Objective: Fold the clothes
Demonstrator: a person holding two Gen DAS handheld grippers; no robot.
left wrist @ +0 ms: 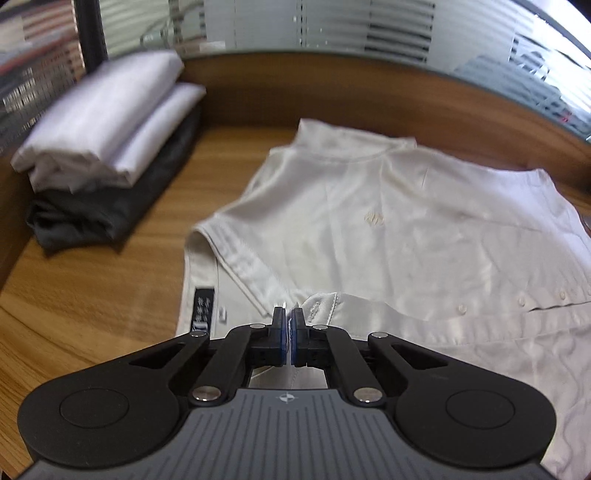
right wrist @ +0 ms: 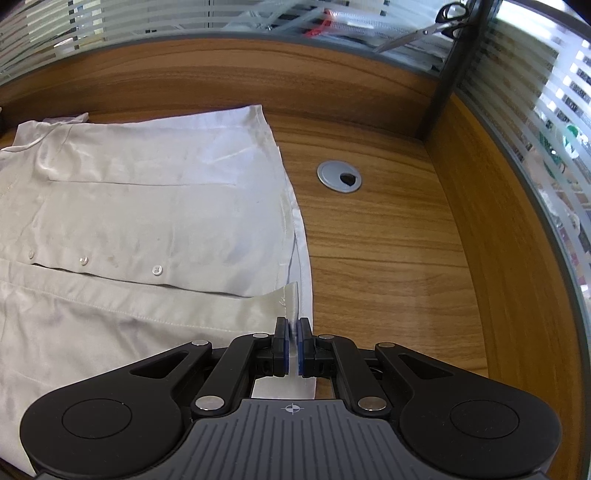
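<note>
A white button-up shirt (left wrist: 369, 221) lies spread on the wooden desk (left wrist: 92, 295), with its collar end and a dark label near my left gripper. In the left wrist view, my left gripper (left wrist: 289, 314) is shut at the collar edge, and a sliver of white cloth shows between its tips. In the right wrist view, the shirt (right wrist: 147, 206) fills the left half, its row of buttons running across. My right gripper (right wrist: 293, 325) is shut on a corner of the hem at the shirt's right edge, and cloth is pinched between the blue pads.
A stack of folded white clothes (left wrist: 103, 122) on a dark folded garment (left wrist: 110, 206) sits at the back left. A grey cable grommet (right wrist: 339, 176) is set in the desk (right wrist: 388, 277) right of the shirt. Wood and glass partitions border the desk, and scissors (right wrist: 424, 31) hang at the back right.
</note>
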